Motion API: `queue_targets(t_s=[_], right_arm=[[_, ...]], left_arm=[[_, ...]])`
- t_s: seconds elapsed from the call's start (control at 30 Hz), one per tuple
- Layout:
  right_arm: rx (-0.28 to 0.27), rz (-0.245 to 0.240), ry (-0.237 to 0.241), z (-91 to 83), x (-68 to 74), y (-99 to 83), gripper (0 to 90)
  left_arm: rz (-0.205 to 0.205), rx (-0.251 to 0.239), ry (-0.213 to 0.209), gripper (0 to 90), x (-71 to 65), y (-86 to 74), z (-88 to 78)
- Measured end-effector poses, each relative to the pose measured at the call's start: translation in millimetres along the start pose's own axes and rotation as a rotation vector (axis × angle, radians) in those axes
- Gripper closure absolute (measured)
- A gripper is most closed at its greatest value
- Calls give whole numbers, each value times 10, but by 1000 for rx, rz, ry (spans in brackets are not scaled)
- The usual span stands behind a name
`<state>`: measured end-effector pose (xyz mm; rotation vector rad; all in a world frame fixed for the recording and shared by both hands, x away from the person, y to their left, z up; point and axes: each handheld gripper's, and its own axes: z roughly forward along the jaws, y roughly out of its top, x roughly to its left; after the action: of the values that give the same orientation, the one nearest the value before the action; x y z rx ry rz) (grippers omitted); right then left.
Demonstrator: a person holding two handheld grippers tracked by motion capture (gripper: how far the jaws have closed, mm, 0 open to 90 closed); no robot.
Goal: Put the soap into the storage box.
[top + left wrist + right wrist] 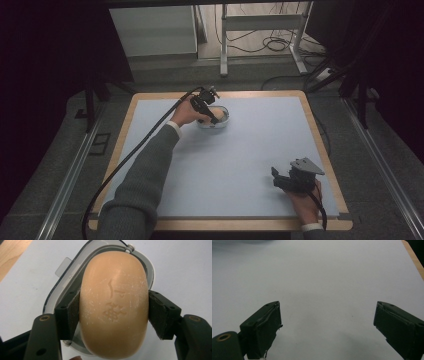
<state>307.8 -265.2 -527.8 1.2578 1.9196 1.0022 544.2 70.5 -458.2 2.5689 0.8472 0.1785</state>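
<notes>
A: Soap (pixel 113 307), tan and oval, sat pinched between your left gripper's (pixel 113 311) pads, directly over the white soap dish (pixel 60 287).

B: And where was the dish?

A: On the pale blue mat (pixel 240 150), near its far edge. Your left hand (pixel 187 114) reached out to it.

B: Your right gripper (pixel 327 322)?

A: Well apart from the dish, at the mat's near right corner, jaws spread wide over bare mat, touching nothing.
</notes>
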Motion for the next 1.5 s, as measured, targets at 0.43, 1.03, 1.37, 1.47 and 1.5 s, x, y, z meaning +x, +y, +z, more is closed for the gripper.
queue_targets(t_s=[0.43, 1.03, 1.37, 1.47, 1.5], right_arm=[[0, -2, -1, 1, 3, 0, 78], [0, -5, -4, 1, 6, 0, 78], [-1, -4, -7, 1, 6, 0, 78], [0, -5, -8, 2, 7, 0, 78], [0, -5, -9, 2, 7, 0, 78]], left_arm=[[-5, -91, 14, 267, -130, -44, -309], [-36, -205, 27, 232, -524, -695, -789], [-91, -279, 23, 213, -755, -1326, -891], [-103, -289, 57, 213, -806, -1483, -893], [-107, -292, 63, 212, -820, -1534, -892]])
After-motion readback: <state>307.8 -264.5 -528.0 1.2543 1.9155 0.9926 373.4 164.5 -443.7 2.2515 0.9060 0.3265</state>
